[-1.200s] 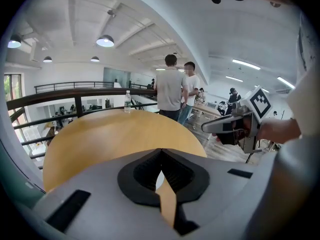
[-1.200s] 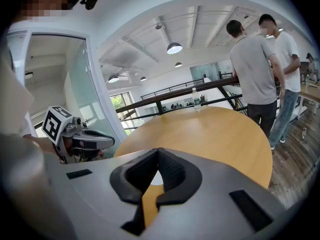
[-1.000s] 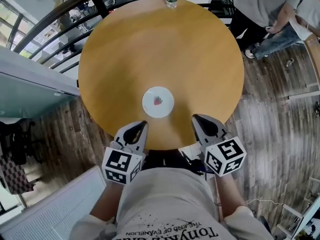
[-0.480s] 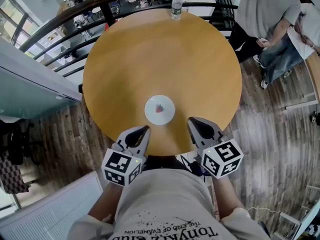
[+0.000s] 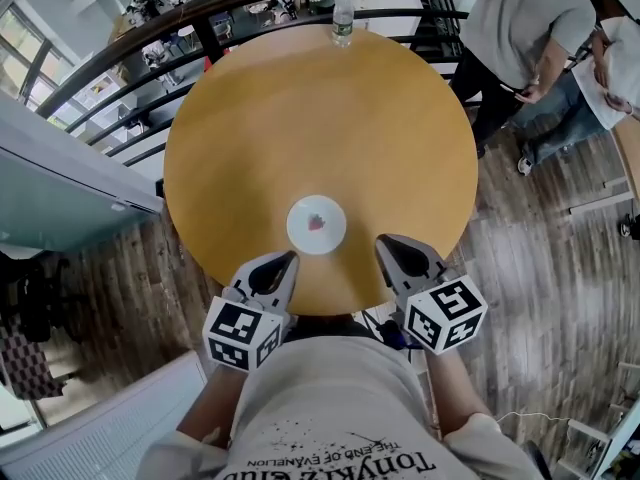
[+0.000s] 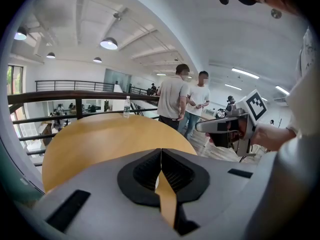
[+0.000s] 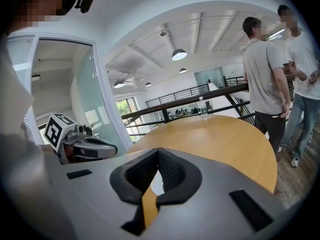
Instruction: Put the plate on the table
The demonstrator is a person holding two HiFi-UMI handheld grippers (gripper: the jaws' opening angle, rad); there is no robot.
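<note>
A small white plate (image 5: 316, 225) with a red mark in its middle lies flat on the round wooden table (image 5: 320, 108), near the table's front edge. My left gripper (image 5: 284, 260) hovers just in front of the plate on its left. It is shut and holds nothing. My right gripper (image 5: 386, 243) hangs at the same distance on the plate's right, also shut and empty. Neither gripper touches the plate. In the left gripper view the pads (image 6: 172, 171) meet at the tip. In the right gripper view a white sliver of the plate (image 7: 157, 184) shows behind the closed pads.
A clear water bottle (image 5: 342, 18) stands at the table's far edge. A dark railing (image 5: 200, 13) curves behind the table. Two people (image 5: 520, 38) stand on the wooden floor at the far right. A glass partition (image 5: 60, 188) lies to the left.
Both grippers and the plate keep their places. The head view has shifted slightly, and the people at the far right have stepped about.
</note>
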